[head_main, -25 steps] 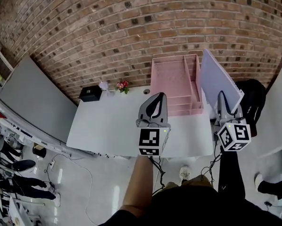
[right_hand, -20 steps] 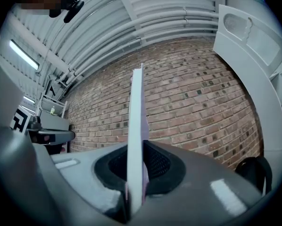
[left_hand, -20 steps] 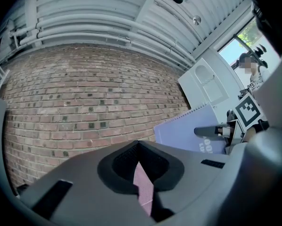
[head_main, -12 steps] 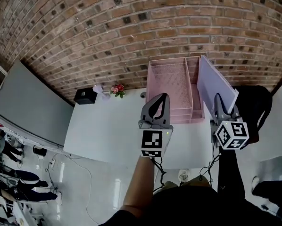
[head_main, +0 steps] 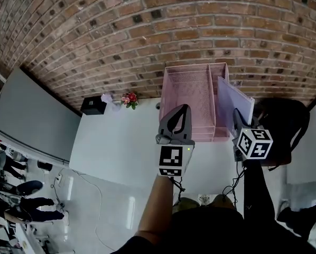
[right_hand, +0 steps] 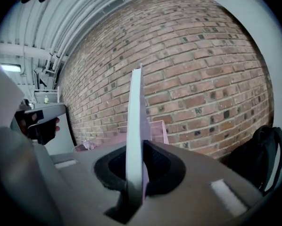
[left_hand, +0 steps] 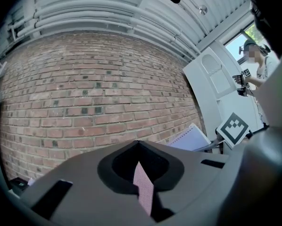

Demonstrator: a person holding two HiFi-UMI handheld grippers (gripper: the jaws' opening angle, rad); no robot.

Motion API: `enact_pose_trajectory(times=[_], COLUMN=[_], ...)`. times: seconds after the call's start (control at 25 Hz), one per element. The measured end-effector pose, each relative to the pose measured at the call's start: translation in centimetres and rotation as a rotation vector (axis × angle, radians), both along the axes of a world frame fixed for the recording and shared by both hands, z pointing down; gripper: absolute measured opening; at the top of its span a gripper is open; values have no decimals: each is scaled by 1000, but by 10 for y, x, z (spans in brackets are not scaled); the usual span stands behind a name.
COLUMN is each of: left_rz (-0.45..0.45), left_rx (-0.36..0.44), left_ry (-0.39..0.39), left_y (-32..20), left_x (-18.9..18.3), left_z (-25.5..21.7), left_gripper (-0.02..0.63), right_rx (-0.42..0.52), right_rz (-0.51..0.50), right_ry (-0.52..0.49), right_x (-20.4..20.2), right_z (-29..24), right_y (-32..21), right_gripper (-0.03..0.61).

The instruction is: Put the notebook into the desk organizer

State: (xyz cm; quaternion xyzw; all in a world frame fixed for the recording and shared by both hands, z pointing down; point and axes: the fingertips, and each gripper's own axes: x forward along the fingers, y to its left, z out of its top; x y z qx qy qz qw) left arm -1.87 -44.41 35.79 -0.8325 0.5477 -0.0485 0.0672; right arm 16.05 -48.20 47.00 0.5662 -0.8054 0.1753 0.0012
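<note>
The right gripper (head_main: 235, 116) is clamping the notebook (head_main: 233, 100) upright at the right edge of the pink desk organizer (head_main: 187, 91). The next move likely calls for lining it over a slot and lowering. The left gripper (head_main: 182, 110) is hovering closed, empty.

The notebook (right_hand: 134, 126), pale lilac and spiral-bound, is pinched edge-on between the jaws of the right gripper (right_hand: 134, 188) and stands upright, rising well above them. The desk organizer (head_main: 189, 94), pink mesh with tiered trays, is seen beyond the jaws, behind the notebook.
</note>
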Motion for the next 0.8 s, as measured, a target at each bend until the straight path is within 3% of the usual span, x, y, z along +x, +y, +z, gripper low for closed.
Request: enact_pose_trajectory(times=[0.4, 0.8], left_rz=[-9, 5], left_rx=[-24, -48], left_ry=[12, -30], left_y=[-6, -17], left_x=[3, -1], left_z=[13, 22], left_gripper=[6, 6], right_rx=[-168, -330], right_rz=[-52, -77], right_ry=[12, 19], right_x=[-13, -26], right_z=[47, 82], right_y=[-27, -51], right_gripper=[29, 31])
